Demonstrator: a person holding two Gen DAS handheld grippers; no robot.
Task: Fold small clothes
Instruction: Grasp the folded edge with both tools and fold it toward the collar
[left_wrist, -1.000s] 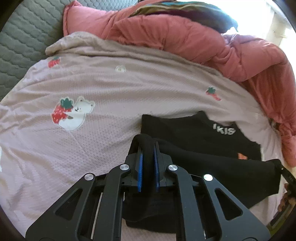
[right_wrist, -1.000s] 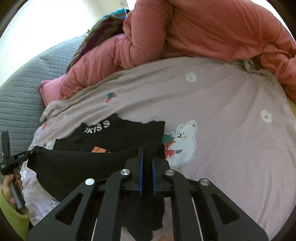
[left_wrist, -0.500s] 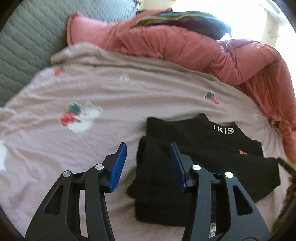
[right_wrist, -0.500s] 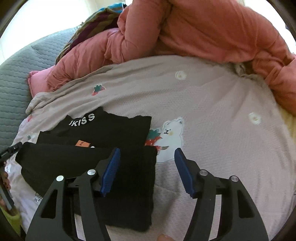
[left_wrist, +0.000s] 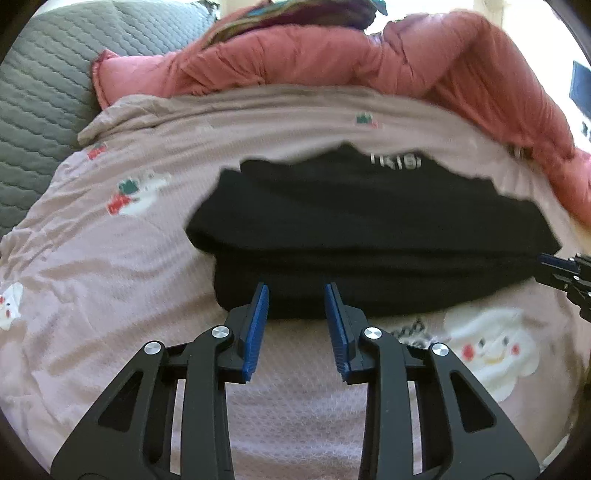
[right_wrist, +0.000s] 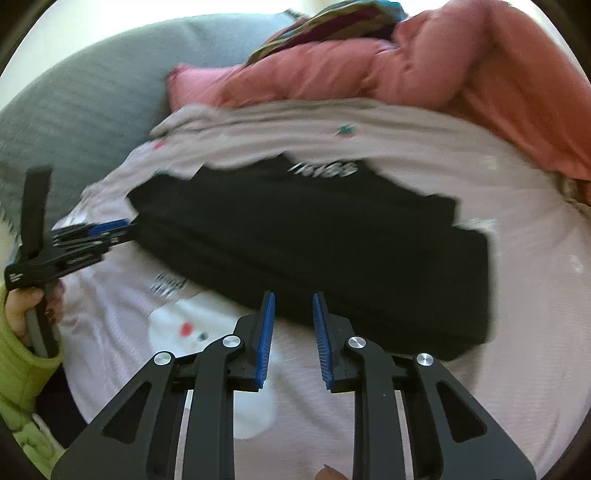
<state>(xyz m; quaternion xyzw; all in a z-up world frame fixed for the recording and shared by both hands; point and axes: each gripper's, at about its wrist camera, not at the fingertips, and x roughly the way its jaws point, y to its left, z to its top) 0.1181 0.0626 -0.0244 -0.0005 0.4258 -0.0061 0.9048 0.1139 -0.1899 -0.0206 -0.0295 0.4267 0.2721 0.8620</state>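
A small black garment (left_wrist: 369, 236) with white lettering at its far edge lies folded in half on the pink printed bedsheet (left_wrist: 110, 277). It also shows in the right wrist view (right_wrist: 314, 251). My left gripper (left_wrist: 296, 291) is open and empty, its tips at the garment's near folded edge. My right gripper (right_wrist: 293, 297) is open and empty, its tips also at the near edge. The left gripper shows from the side in the right wrist view (right_wrist: 110, 227), at the garment's left end. The right gripper's tip (left_wrist: 554, 262) shows at the garment's right end.
A salmon-pink quilt (left_wrist: 369, 55) is bunched along the far side of the bed, with striped cloth (left_wrist: 314, 11) on top. A grey quilted headboard (left_wrist: 40, 96) stands at the left. Cartoon prints dot the sheet (right_wrist: 480, 369).
Both grippers let go of the black garment, opened, and pulled back toward me. The folded garment now lies flat on the sheet. Both views have swung to face its near edge.
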